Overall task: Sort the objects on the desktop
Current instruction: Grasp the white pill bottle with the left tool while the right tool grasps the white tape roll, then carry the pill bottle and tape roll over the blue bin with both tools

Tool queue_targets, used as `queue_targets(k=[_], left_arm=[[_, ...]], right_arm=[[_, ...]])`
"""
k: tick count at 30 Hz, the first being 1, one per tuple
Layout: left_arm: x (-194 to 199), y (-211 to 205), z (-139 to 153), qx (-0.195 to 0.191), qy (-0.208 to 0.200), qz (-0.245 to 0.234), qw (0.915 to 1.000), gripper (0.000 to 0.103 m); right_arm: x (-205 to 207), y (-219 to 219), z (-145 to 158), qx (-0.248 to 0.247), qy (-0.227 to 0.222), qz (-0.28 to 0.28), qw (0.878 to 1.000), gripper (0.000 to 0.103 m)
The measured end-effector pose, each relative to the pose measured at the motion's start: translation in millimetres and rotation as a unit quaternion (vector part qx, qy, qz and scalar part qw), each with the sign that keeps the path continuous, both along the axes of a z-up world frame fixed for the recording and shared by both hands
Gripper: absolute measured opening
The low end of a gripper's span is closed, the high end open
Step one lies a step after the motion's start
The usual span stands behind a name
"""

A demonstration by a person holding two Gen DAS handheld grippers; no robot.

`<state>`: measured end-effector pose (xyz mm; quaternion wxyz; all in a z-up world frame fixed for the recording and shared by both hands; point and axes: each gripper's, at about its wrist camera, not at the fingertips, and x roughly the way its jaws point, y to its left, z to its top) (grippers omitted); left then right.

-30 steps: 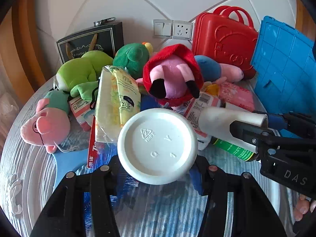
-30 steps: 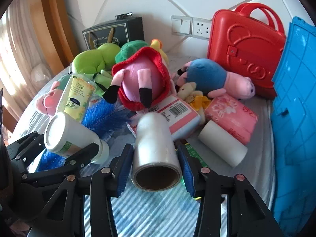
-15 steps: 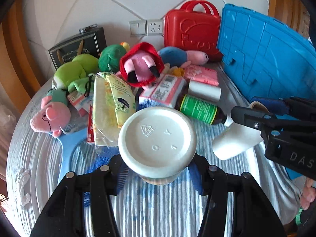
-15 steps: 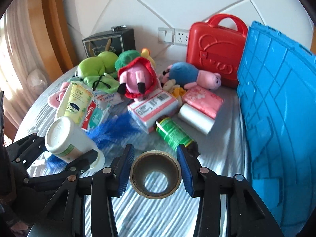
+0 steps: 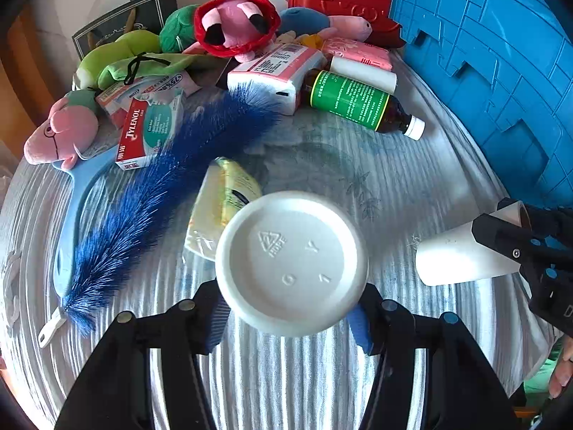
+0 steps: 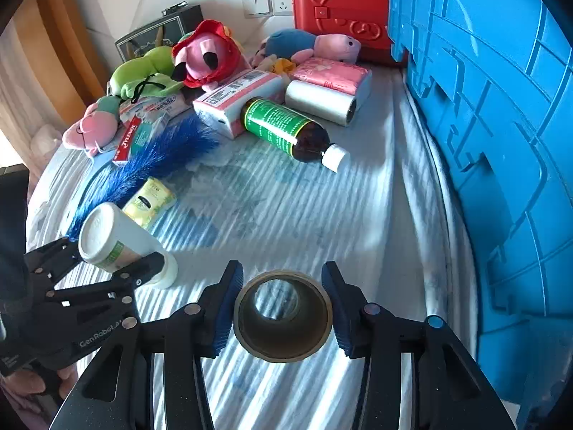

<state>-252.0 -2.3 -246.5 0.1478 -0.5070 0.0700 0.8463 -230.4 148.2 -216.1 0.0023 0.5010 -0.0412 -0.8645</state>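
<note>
My left gripper [image 5: 288, 313] is shut on a white plastic bottle [image 5: 292, 263], whose round base faces the camera. Its jaws are opening, with the bottle still between the pads. In the right wrist view the same bottle [image 6: 111, 240] hangs tilted in that gripper [image 6: 111, 254], cap end down close to the striped cloth. My right gripper [image 6: 283, 304] is shut on a white roll with a brown cardboard core [image 6: 286, 344], seen end-on just above the cloth. From the left wrist view that roll [image 5: 462, 254] and right gripper [image 5: 508, 240] sit at the right edge.
A big blue crate [image 6: 501, 143] stands along the right. Farther back lie a brown bottle with a green label [image 6: 283, 125], a blue feather duster [image 5: 172, 179], a yellow-green packet [image 5: 222, 200], a Tylenol box [image 5: 139, 132], plush toys and a red case [image 6: 340, 7].
Both grippers have pulled back from the pile toward the near side of the table and come lower, each still carrying its thing. The views now look more steeply down at the cloth.
</note>
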Motion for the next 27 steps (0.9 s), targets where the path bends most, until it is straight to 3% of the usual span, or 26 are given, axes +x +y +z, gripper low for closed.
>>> queue_targets(k=[4,14,15,16,17,18,20,22,27], left_arm=[[10,-8,10,-0.003,0.014,0.000,0.9999,0.070],[22,0,2,-0.009,0.029,0.001,0.9995,0.070],[22,2,2,-0.012,0.034,0.001,0.9993,0.068],[23,3,2,-0.014,0.041,0.002,0.9991,0.054],[22,4,2,-0.016,0.043,0.005,0.9989,0.052],[22,5,3,-0.015,0.043,0.006,0.9989,0.052],[23,6,6,-0.012,0.049,0.007,0.9987,0.052],[26,7,14,-0.016,0.061,0.006,0.9980,0.052],[32,9,48,-0.014,0.105,0.004,0.9944,0.052]], right_arm=[[7,0,-2,-0.001,0.001,0.000,1.000,0.056],[22,4,-14,-0.014,-0.005,0.004,1.000,0.059],[22,4,-15,-0.014,-0.004,0.004,1.000,0.061],[20,4,-16,-0.016,-0.002,0.005,1.000,0.063],[19,4,-17,-0.018,0.000,0.007,1.000,0.063],[17,3,-17,-0.018,0.003,0.007,1.000,0.062],[15,0,-15,-0.016,0.009,0.014,1.000,0.045],[14,-8,-9,0.011,0.018,0.021,1.000,0.045],[15,-16,18,0.013,0.053,0.033,0.998,0.045]])
